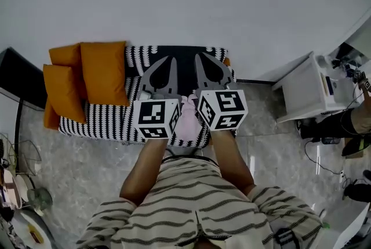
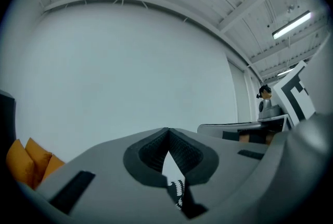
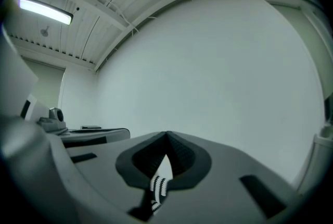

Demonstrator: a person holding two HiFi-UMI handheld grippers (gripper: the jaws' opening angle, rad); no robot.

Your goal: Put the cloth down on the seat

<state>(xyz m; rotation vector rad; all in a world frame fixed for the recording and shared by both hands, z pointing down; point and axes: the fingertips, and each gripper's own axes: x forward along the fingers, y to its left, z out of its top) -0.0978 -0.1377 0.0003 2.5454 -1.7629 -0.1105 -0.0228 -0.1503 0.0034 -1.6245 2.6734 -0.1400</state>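
Showing left tongs and right tongs level, side by side at centre frame, jaws closed and empty, seemingly held clear of the pink cloth, which apparently rests on the striped seat.

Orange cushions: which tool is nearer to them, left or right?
Left. In the head view the left tool is just right of the orange cushions; the right tool is beyond it, farther from them.
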